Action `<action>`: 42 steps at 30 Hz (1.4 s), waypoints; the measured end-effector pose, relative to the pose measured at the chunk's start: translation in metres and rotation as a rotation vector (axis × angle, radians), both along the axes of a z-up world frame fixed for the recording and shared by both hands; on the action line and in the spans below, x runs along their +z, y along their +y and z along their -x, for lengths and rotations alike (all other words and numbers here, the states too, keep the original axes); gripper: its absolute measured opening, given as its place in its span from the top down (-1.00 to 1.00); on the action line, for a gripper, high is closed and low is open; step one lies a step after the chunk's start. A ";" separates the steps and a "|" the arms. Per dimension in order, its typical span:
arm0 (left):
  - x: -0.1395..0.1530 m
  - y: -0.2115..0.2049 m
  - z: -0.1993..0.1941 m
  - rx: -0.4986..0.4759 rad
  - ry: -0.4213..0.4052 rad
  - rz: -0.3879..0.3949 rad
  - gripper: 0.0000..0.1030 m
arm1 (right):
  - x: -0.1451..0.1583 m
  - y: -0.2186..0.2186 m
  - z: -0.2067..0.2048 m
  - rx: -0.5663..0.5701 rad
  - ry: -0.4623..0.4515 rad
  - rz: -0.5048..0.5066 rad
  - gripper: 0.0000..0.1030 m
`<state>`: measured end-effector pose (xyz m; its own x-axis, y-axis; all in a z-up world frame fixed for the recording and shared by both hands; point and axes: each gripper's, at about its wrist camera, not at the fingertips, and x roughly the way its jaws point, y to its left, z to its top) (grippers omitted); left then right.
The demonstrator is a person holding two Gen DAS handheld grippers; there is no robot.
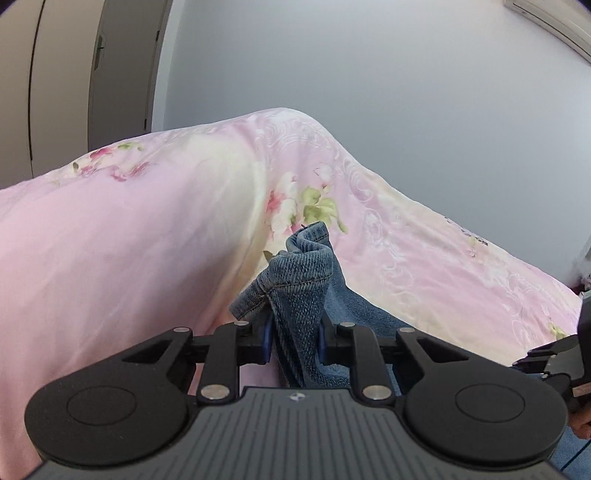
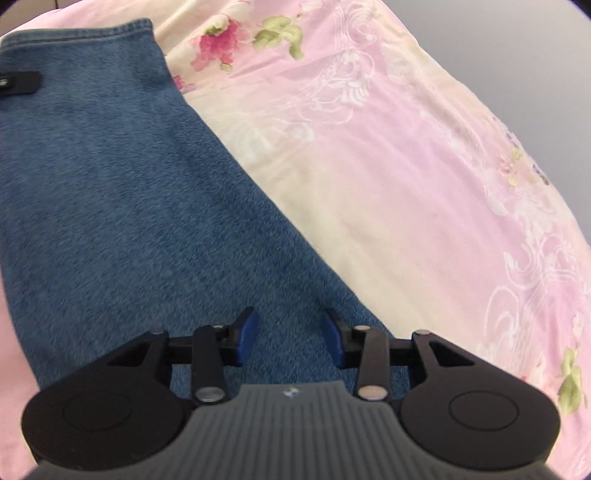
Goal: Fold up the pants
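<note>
The pants are blue denim jeans. In the left wrist view my left gripper (image 1: 294, 341) is shut on a bunched hem corner of the jeans (image 1: 299, 280) and holds it above the bed. In the right wrist view a flat jeans leg (image 2: 122, 177) lies on the bed, its hem at the top left. My right gripper (image 2: 290, 338) is open and empty just above the denim, blue pads (image 2: 246, 334) apart. A black part of the left gripper (image 2: 18, 83) shows at the left edge; the right gripper (image 1: 554, 365) shows at the left wrist view's right edge.
The bed has a pink floral sheet (image 2: 424, 166), which rises in a hump (image 1: 184, 192) in the left wrist view. Behind it are a grey wall (image 1: 406, 74) and wardrobe doors (image 1: 74, 74). An air conditioner (image 1: 554, 22) is at the top right.
</note>
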<state>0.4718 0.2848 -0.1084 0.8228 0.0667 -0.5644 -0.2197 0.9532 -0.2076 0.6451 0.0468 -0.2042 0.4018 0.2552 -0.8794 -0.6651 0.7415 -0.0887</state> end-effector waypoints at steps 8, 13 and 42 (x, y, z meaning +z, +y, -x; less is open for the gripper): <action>0.033 -0.031 0.000 -0.091 -0.002 -0.109 0.54 | 0.007 -0.002 0.011 -0.022 -0.040 -0.030 0.34; 0.055 -0.053 0.004 -0.132 -0.015 -0.140 0.54 | 0.029 -0.015 0.052 0.070 0.066 -0.116 0.36; 0.053 -0.346 0.020 -0.662 0.000 -0.152 0.59 | 0.028 -0.298 0.155 -0.305 0.133 -0.070 0.25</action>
<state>0.4516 -0.0611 -0.0549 0.7177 -0.3724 -0.5885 0.4201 0.9055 -0.0607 0.4905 -0.2512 -0.1766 0.3522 0.2029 -0.9137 -0.4142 0.9092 0.0422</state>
